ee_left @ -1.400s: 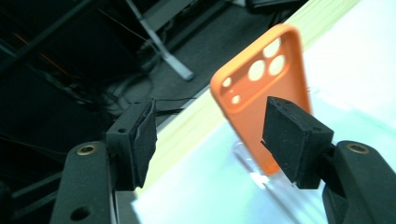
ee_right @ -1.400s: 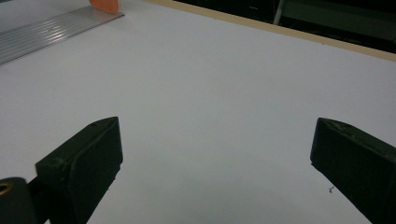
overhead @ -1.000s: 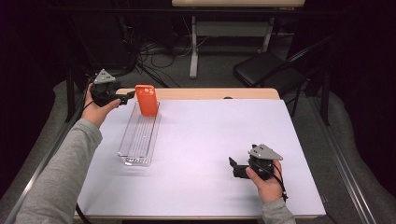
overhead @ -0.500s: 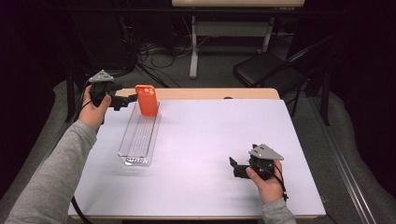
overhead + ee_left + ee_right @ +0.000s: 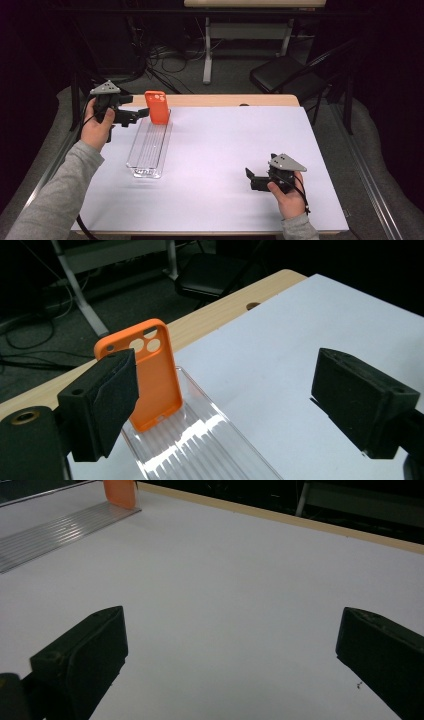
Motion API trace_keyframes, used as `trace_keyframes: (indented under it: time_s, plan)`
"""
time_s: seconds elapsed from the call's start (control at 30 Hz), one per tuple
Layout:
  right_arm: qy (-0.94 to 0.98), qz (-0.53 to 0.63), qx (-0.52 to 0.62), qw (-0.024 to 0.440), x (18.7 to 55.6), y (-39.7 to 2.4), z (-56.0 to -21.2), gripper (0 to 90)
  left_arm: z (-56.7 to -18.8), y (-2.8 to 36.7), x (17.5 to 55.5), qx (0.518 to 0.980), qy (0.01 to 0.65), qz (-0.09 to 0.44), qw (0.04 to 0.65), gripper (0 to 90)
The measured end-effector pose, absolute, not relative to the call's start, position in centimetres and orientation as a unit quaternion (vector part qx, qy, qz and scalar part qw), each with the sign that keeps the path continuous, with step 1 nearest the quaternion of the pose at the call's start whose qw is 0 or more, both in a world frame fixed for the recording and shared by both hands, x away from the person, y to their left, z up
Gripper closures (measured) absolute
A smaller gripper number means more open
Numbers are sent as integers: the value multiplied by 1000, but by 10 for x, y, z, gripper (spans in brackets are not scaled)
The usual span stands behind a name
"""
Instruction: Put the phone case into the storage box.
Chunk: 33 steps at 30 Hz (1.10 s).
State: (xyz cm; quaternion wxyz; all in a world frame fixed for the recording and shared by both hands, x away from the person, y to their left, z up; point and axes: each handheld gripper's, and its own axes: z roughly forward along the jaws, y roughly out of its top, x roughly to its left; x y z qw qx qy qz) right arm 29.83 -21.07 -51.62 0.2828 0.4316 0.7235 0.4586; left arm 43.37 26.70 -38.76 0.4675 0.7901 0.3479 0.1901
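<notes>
The orange case (image 5: 158,107) stands upright at the far end of the clear tray (image 5: 148,149) on my desk (image 5: 235,150), its foot blurred behind the ribbed plastic. My left gripper (image 5: 133,116) hangs just beside it, fingers (image 5: 102,402) spread, touching nothing. My right gripper (image 5: 251,179) rests well apart, fingers (image 5: 85,655) spread wide, their tips cut off.

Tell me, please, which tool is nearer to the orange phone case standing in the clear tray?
Left. The left tool is open just beside the orange phone case at the far end of the clear tray. The right tool, also open, rests on the table's near right side, well away from it.
</notes>
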Motion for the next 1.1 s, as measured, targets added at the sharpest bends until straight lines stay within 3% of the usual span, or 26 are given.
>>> trace_keyframes:
  time_s: [0.47, 1.1]
  plan:
    - [729, 453, 427, 285, 290, -214, -515, 0, -398, 256, 382, 785, 352, 185, 475, 122]
    - [731, 447, 430, 286, 285, -220, -516, 0, -443, 262, 355, 759, 380, 171, 501, 125]
